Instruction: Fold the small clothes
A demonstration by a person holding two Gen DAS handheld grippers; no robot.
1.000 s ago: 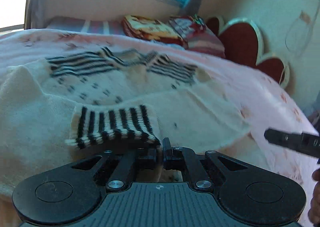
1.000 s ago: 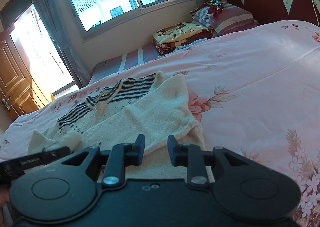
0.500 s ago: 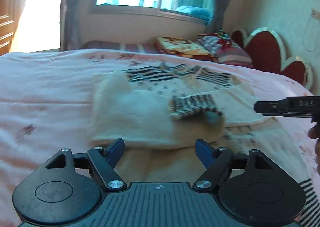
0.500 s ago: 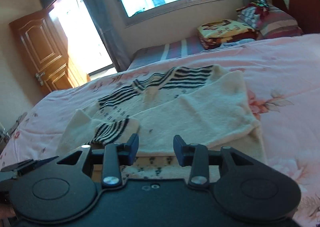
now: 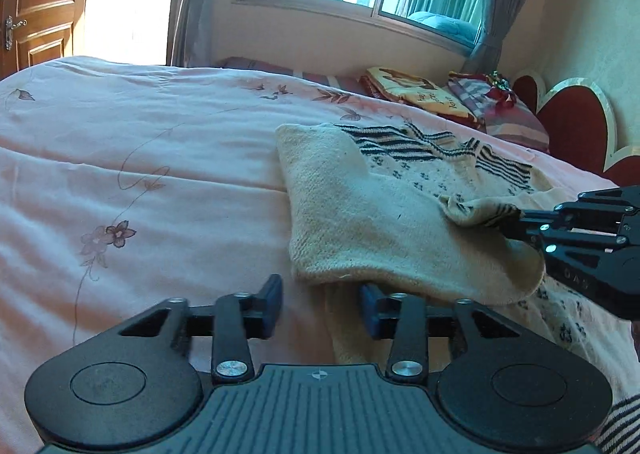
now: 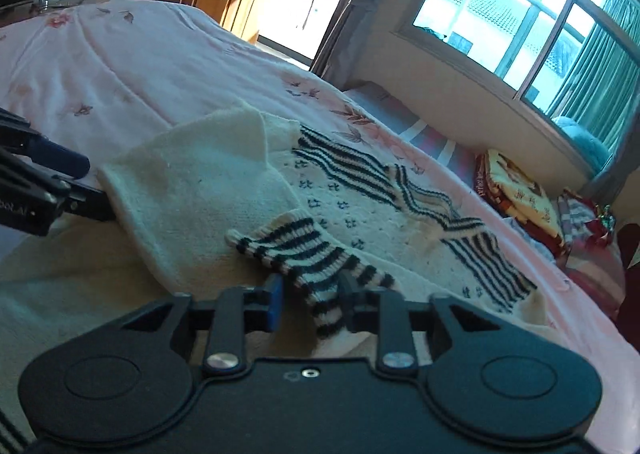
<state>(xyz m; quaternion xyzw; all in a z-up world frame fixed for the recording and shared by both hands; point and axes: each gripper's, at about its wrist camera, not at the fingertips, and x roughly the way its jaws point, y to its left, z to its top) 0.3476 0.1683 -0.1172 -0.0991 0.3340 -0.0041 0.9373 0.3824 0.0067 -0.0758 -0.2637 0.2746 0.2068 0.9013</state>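
cream sweater [image 5: 352, 230] on pink bed [image 5: 160, 173]. right gripper [image 6: 310, 304] jaws just closed, gripping striped cuff [image 6: 308, 258]. left gripper [image 5: 320, 304] jaws narrowing, apart, straddling sweater edge.

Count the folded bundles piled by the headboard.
2: a yellow printed blanket on the left, and a striped bundle right of it, next to the headboard. Others may hide behind them.

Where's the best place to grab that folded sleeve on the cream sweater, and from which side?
Probably the striped cuff. It is the free end of the sleeve, ribbed and lying loose on top of the sweater body. Come in low from the near side and pinch across the cuff's flat faces.
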